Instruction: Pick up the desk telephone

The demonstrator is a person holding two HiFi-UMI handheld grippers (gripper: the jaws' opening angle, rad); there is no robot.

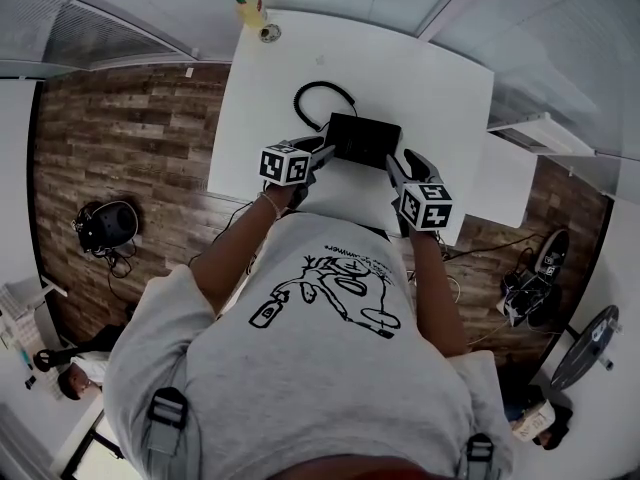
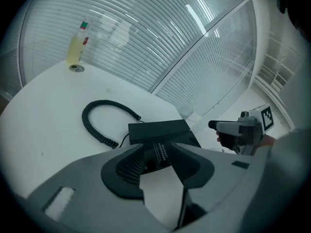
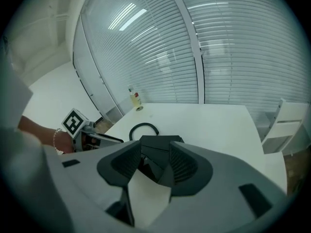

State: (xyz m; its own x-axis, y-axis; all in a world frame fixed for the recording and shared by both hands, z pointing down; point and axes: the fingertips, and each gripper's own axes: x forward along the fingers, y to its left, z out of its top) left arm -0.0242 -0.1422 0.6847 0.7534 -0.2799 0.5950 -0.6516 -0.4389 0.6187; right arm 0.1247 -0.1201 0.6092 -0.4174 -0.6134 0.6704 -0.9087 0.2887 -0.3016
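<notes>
The black desk telephone (image 1: 364, 138) lies on the white table (image 1: 440, 78), its coiled cord (image 1: 318, 101) looping behind it. My left gripper (image 1: 322, 157) is at the phone's left near corner and my right gripper (image 1: 394, 167) at its right near corner. In the left gripper view the phone (image 2: 160, 130) and cord (image 2: 95, 121) lie just beyond my open left gripper (image 2: 158, 160), with nothing pressed between the pads. In the right gripper view the open right gripper (image 3: 153, 161) has the phone's (image 3: 160, 141) near edge showing in the gap between its jaws.
A yellowish bottle (image 1: 250, 6) stands at the table's far left corner, a small round cap beside it. A white chair (image 3: 286, 125) sits off the table's right side. On the wooden floor are a dark bag (image 1: 105, 226) at left and cables and shoes (image 1: 535, 278) at right.
</notes>
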